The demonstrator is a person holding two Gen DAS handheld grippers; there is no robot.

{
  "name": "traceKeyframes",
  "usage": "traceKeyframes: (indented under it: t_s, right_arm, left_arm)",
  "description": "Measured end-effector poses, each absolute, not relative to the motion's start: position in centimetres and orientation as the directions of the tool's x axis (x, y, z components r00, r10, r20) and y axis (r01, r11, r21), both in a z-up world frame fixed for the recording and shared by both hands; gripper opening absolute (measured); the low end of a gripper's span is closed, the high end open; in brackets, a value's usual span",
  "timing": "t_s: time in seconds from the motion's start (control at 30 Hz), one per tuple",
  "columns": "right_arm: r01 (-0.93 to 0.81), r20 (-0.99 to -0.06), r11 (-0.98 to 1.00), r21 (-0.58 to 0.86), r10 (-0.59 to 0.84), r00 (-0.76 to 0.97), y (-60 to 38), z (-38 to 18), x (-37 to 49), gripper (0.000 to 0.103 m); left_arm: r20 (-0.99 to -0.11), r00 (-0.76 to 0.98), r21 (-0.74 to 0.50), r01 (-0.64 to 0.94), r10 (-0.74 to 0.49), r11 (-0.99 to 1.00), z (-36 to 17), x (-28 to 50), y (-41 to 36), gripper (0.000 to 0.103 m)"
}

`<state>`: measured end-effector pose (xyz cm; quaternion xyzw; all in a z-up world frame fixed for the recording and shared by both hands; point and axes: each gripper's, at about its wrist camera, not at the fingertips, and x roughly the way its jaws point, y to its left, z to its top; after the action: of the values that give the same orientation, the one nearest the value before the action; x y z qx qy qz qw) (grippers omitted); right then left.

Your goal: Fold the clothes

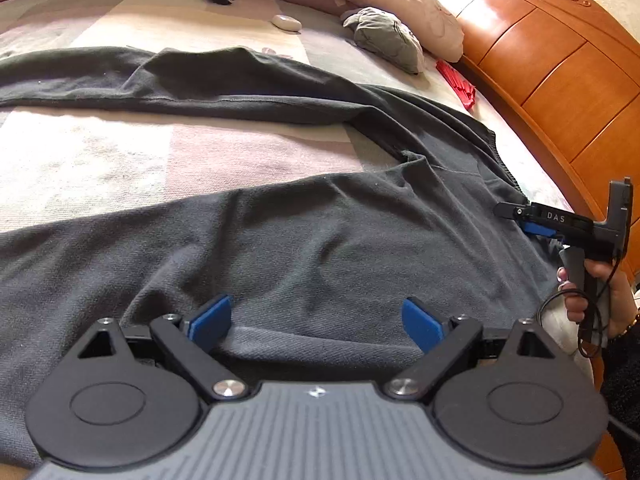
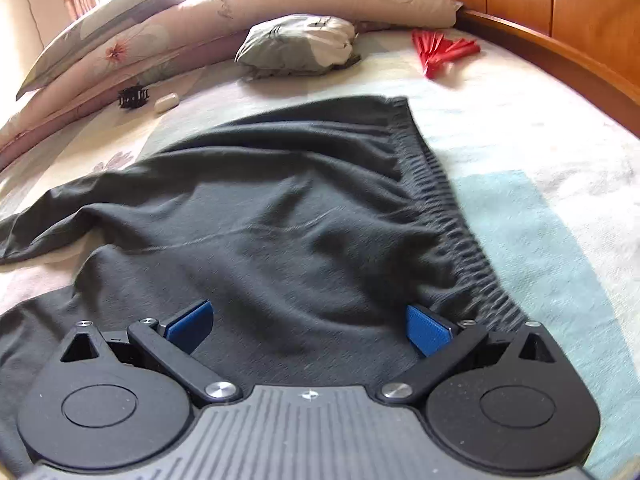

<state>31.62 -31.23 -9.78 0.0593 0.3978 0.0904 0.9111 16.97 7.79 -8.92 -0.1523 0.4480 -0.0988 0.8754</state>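
Left wrist view | dark grey pants point(image 1: 304, 240) flat on bed point(image 1: 120, 160) | left hand-held gripper point(image 1: 316, 320) wide apart | right hand-held gripper point(image 2: 310, 328) wide apart by waistband point(image 2: 452, 216) | next: pinch cloth, fold

The left black gripper with blue finger pads point(image 1: 316, 320) has its two fingers spread wide apart, and they hold nothing. They point forward and a little down. The right black gripper with blue finger pads point(image 2: 308, 326) is spread wide too, with nothing pinched between its pads. In the left wrist view, a person's hand point(image 1: 600, 296) wraps around the right gripper's handle, and a dark sleeve point(image 1: 624, 364) covers the wrist.
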Motion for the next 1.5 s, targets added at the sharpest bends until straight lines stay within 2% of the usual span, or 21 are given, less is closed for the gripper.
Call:
traceKeyframes:
  t_s: [0.13,0.3,0.47,0.6,0.73,0.93,1.17,1.37,1.5]
  right_arm:
    - [-0.046,-0.716,0.971,0.233,0.204,0.668,-32.6,-8.8,31.7,0.103]
    - [-0.178,-0.675,0.948,0.264,0.313,0.668,-30.9,-7.1,29.7,0.103]
    - [-0.257,-0.679,0.921,0.293,0.39,0.622,-28.6,-7.9,32.5,0.103]
    - [-0.153,-0.697,0.957,0.248,0.286,0.657,-29.5,-9.4,36.1,0.103]
    - [-0.068,-0.696,0.959,0.276,0.248,0.674,-30.3,-8.0,36.6,0.103]
    - [-0.137,-0.698,0.958,0.25,0.277,0.66,-30.1,-6.5,30.3,0.103]
    - [-0.108,-0.711,0.97,0.218,0.233,0.664,-31.6,-9.8,24.6,0.103]
    - [-0.02,-0.691,0.958,0.285,0.22,0.688,-32.0,-9.9,24.4,0.103]
    - [-0.051,-0.704,0.978,0.201,0.18,0.687,-30.8,-10.1,24.2,0.103]
  left_arm:
    - [-0.757,0.578,-0.351,0.035,-0.306,0.936,-9.0,17.0,8.1,0.092]
    - [-0.762,0.578,-0.332,0.039,-0.292,0.942,-9.0,17.2,7.6,0.093]
    - [-0.763,0.579,-0.324,0.043,-0.287,0.945,-9.0,16.6,7.5,0.093]
    - [-0.763,0.582,-0.324,0.033,-0.282,0.945,-8.9,16.2,8.0,0.093]
    - [-0.762,0.59,-0.314,0.023,-0.267,0.949,-8.4,16.0,8.0,0.093]
    - [-0.747,0.614,-0.276,0.061,-0.254,0.959,-7.3,15.8,7.1,0.093]
    - [-0.796,0.564,-0.227,0.058,-0.22,0.972,-8.8,15.3,6.4,0.093]
    - [-0.785,0.567,-0.261,0.059,-0.248,0.963,-7.7,14.3,7.1,0.094]
    - [-0.803,0.556,-0.232,0.041,-0.215,0.972,-7.9,14.0,7.9,0.094]
